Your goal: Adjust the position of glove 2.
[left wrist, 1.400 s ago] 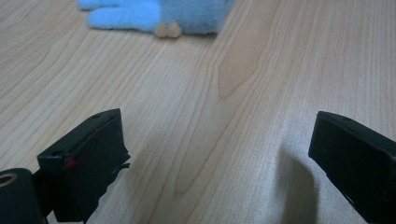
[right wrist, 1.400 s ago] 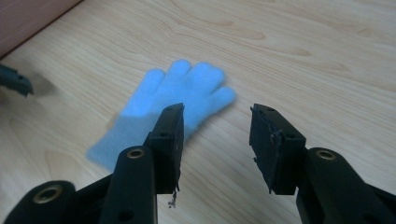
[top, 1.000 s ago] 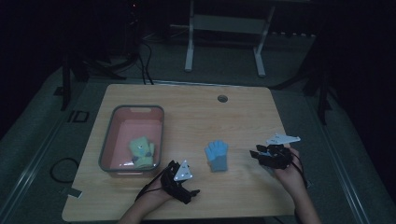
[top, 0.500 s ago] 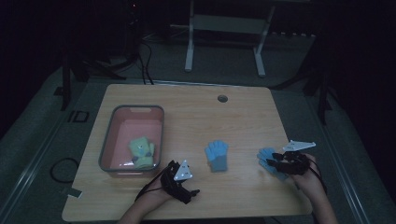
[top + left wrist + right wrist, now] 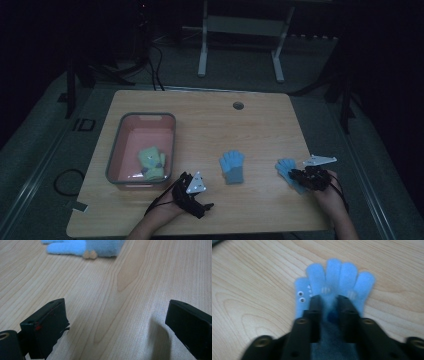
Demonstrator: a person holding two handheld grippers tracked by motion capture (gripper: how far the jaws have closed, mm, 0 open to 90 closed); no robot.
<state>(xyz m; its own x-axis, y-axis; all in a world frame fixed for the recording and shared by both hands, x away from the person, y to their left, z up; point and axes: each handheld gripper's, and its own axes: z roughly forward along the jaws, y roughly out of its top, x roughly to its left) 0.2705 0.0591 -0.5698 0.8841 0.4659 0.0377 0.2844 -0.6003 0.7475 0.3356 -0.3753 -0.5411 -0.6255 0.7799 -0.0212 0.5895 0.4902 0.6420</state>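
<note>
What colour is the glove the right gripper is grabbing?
Light blue glove, with little white eyes on it, clearest in the right gripper view.

A small blue glove (image 5: 334,282) with googly eyes lies flat, fingers spread, on the table.

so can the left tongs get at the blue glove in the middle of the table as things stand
Probably yes. The left tongs rest open on the table, and bare wood lies between them and the middle blue glove; nothing blocks the way.

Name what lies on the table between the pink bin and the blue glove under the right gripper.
A second blue glove and the left gripper, in the high view.
</note>
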